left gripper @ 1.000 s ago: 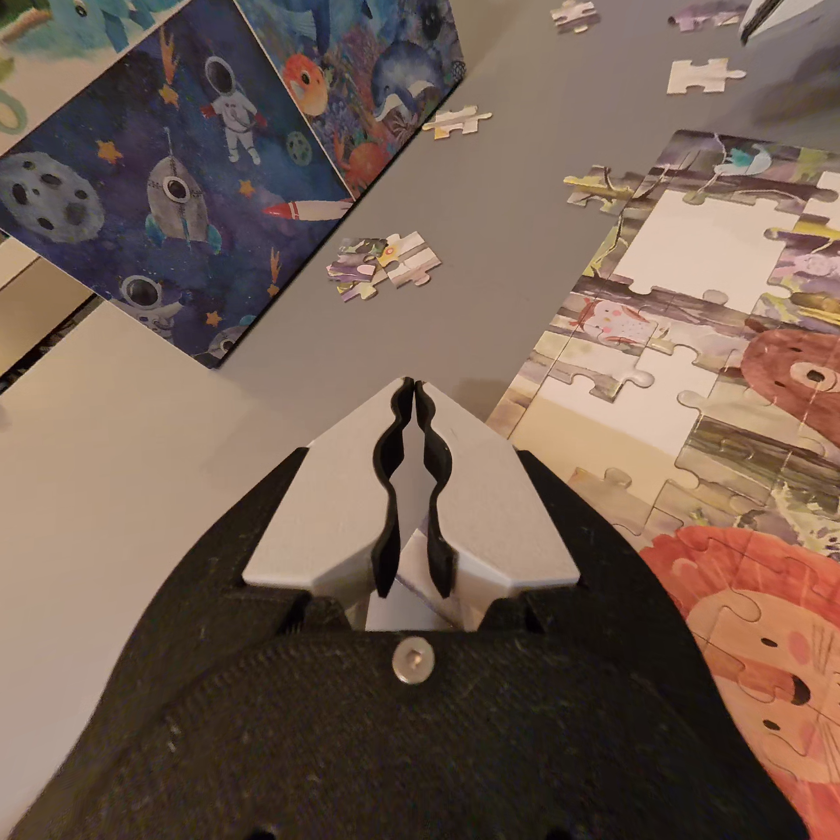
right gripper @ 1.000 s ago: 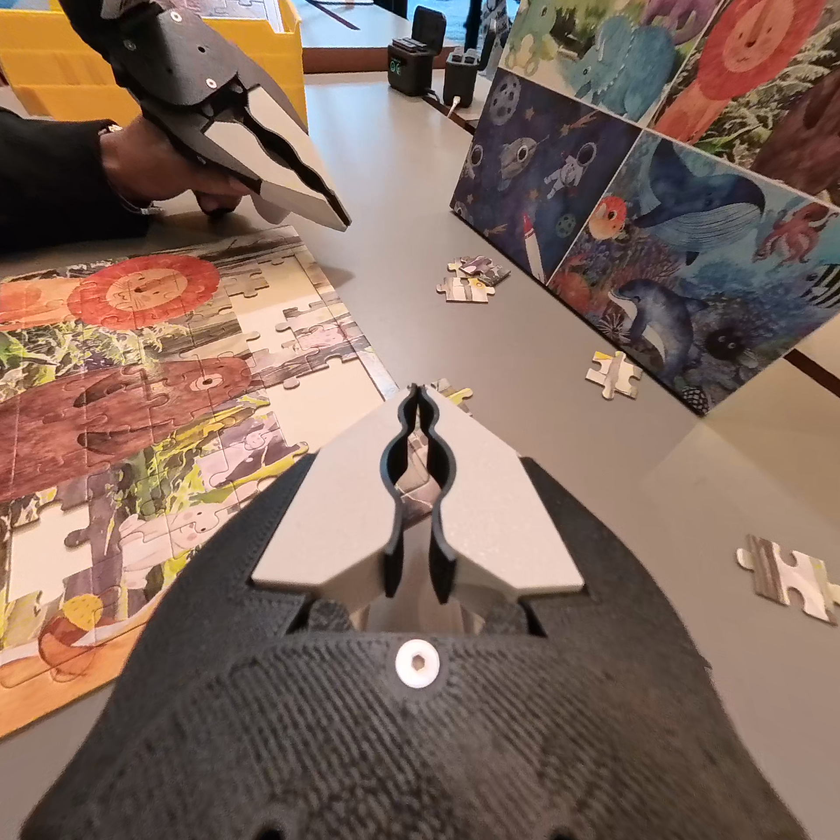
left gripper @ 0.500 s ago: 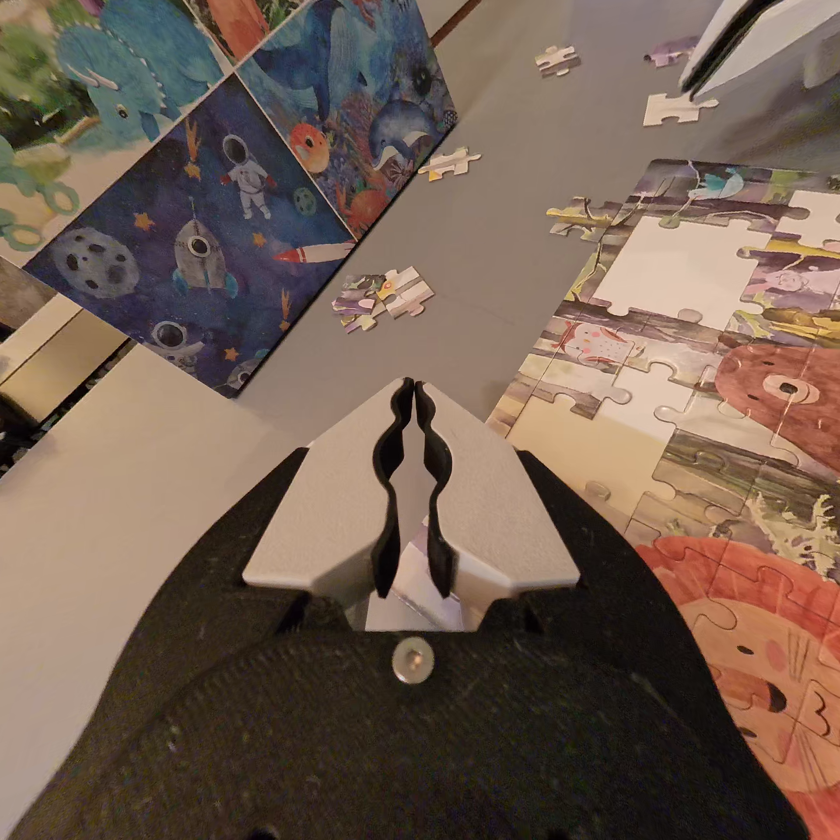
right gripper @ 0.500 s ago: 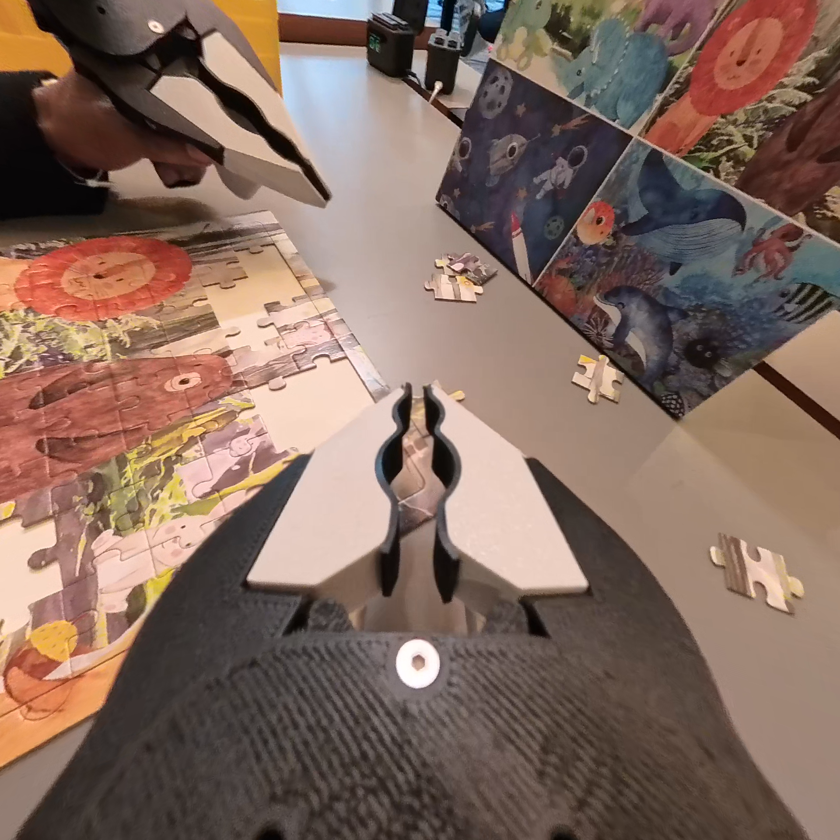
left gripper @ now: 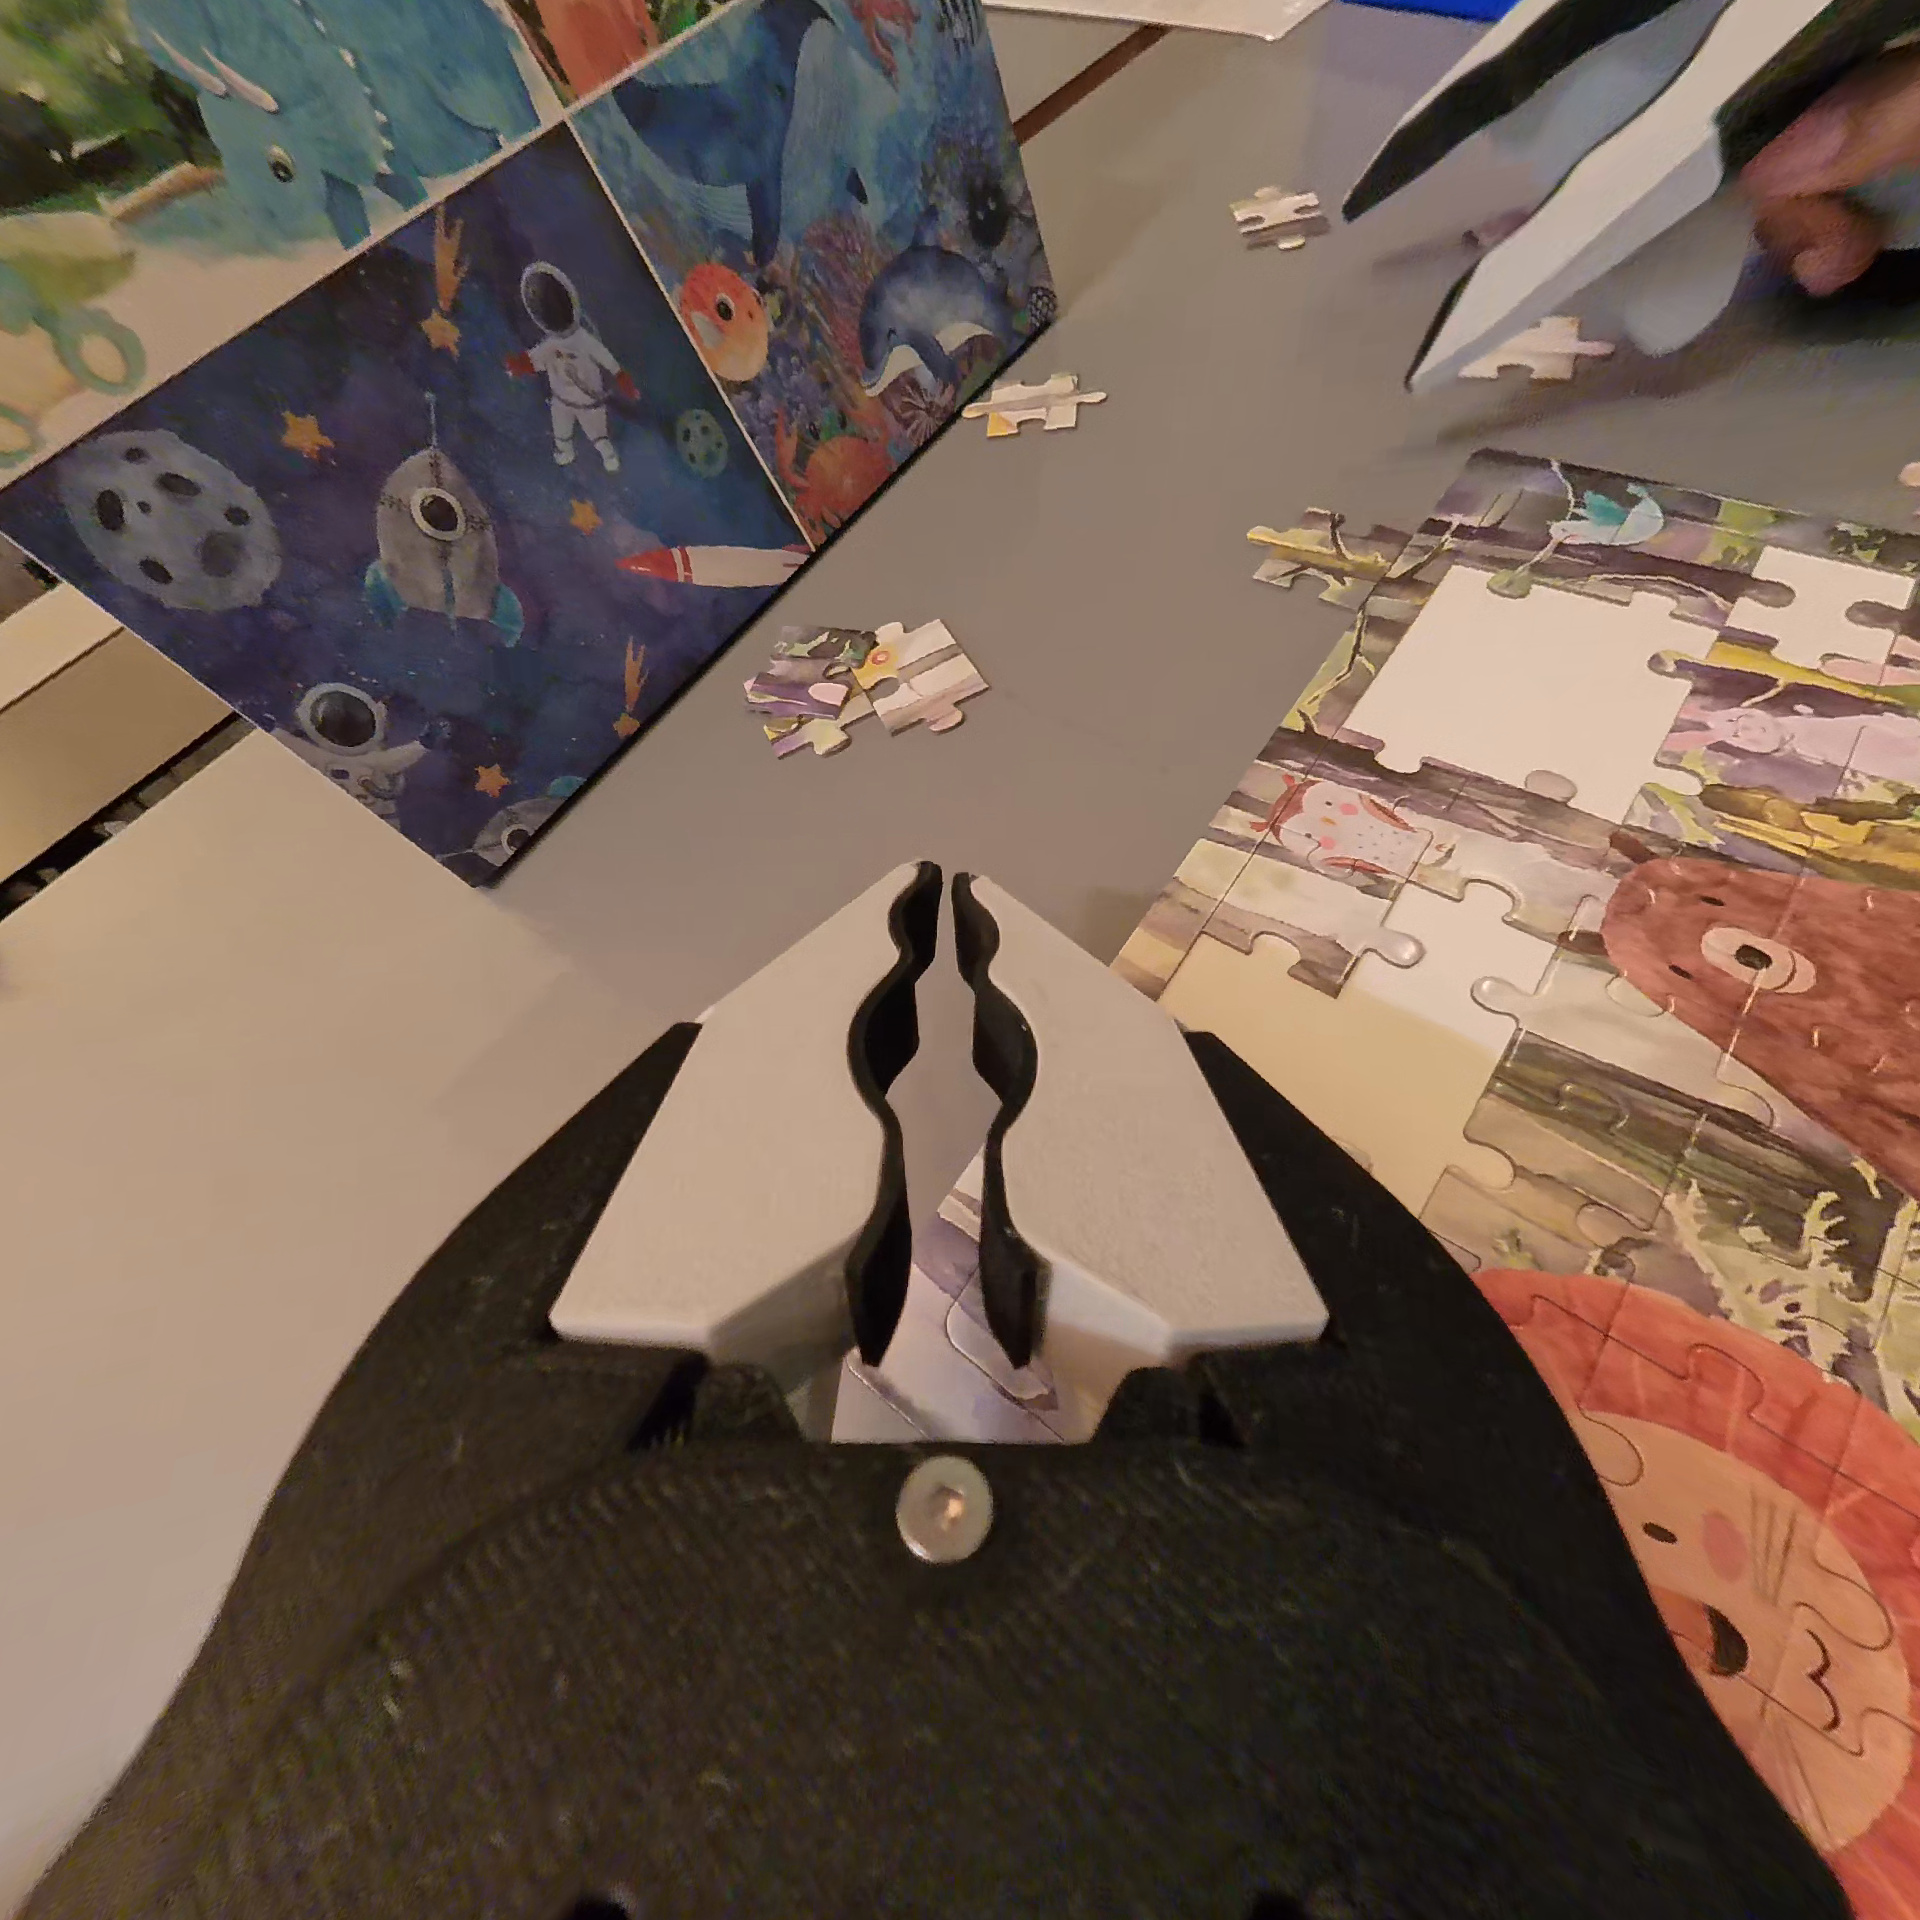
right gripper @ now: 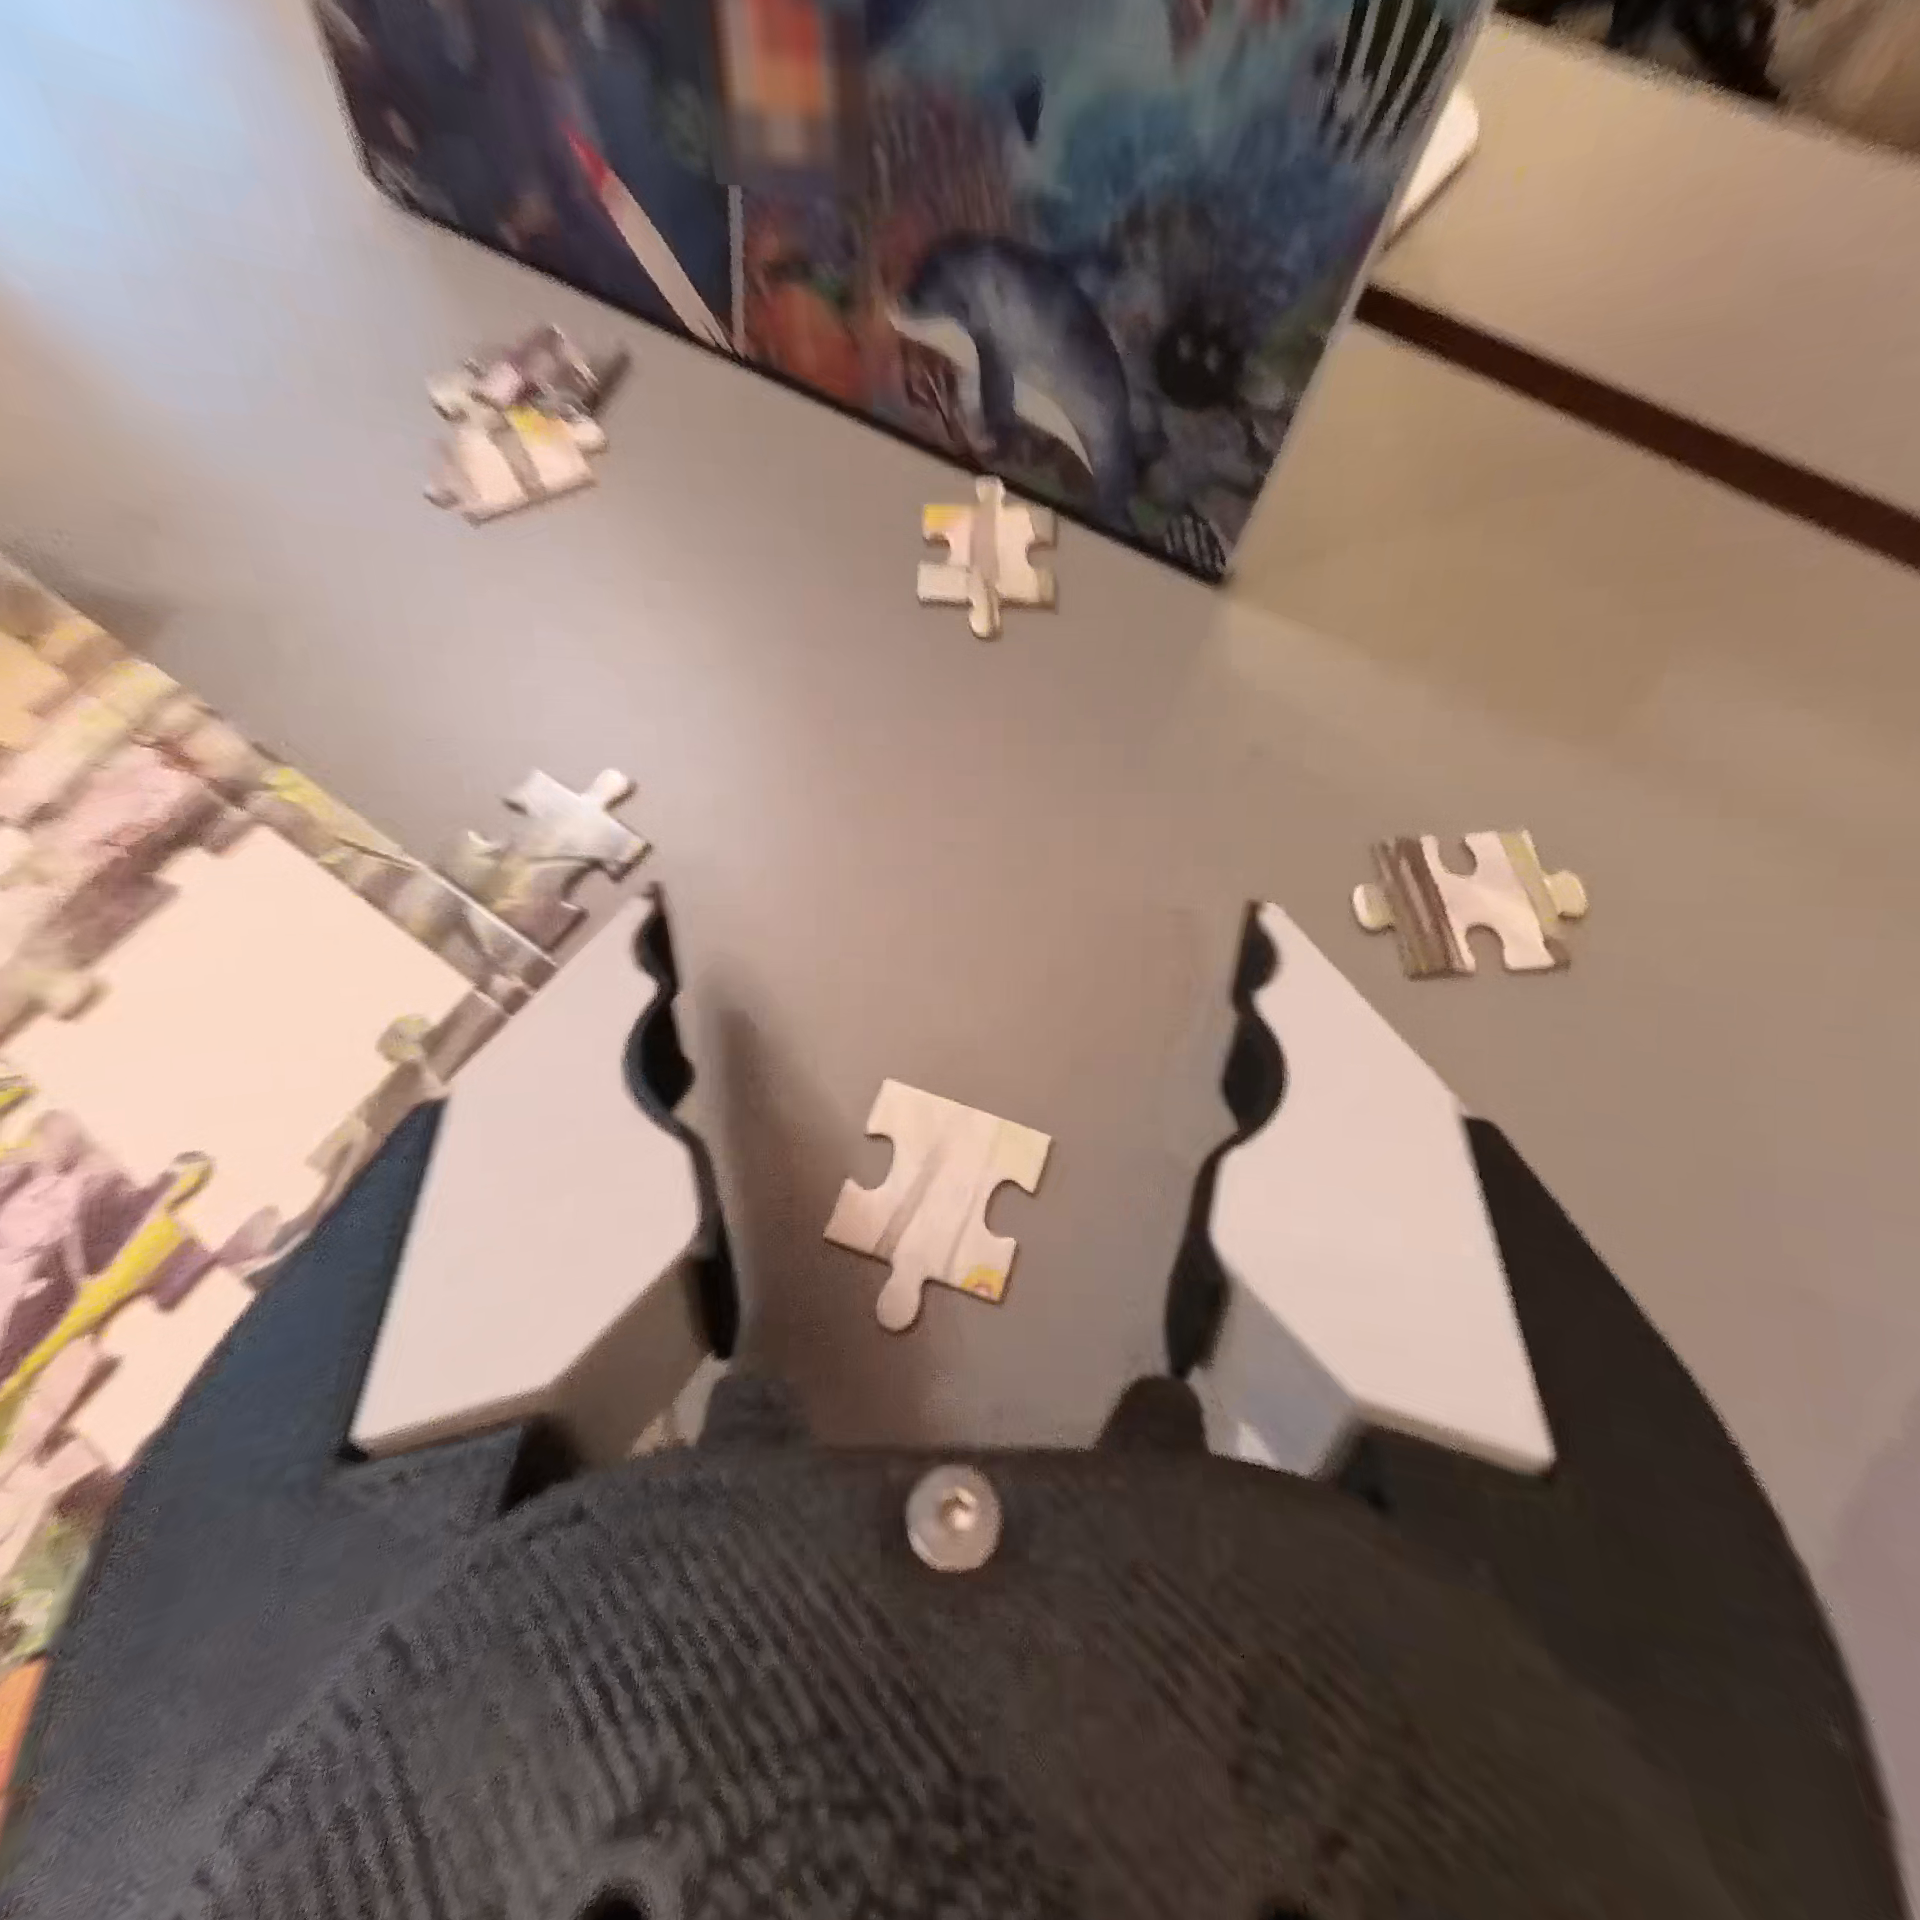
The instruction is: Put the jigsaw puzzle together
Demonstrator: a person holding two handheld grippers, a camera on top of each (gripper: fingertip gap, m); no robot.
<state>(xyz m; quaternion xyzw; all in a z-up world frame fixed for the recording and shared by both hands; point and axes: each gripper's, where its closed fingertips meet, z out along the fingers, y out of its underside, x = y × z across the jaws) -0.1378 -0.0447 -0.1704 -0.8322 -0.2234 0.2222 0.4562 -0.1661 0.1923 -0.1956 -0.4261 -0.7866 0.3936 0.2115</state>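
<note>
The partly built jigsaw puzzle (left gripper: 1714, 1039) lies flat on the grey table, with a lion, a bear and several white gaps; its edge also shows in the right wrist view (right gripper: 208, 987). My left gripper (left gripper: 935, 878) is shut and hovers over the puzzle's near-left corner, with nothing between its tips. My right gripper (right gripper: 956, 920) is wide open just above the table, and a pale loose piece (right gripper: 940, 1195) lies flat between its fingers, apart from both. The left wrist view shows the right gripper (left gripper: 1382, 301) open over that piece (left gripper: 1527, 353).
Loose pieces lie on the table: a striped one (right gripper: 1470, 902) to the right, one (right gripper: 985, 551) by the box, a small cluster (right gripper: 514, 436), and one (right gripper: 561, 821) at the puzzle's edge. The tall picture box (left gripper: 520, 468) stands at the back. A hand (left gripper: 1829, 208) holds the right gripper.
My right gripper has swung away from the puzzle, dropped toward the table and opened wide around a loose piece. My left gripper stays shut and has pulled back slightly.
</note>
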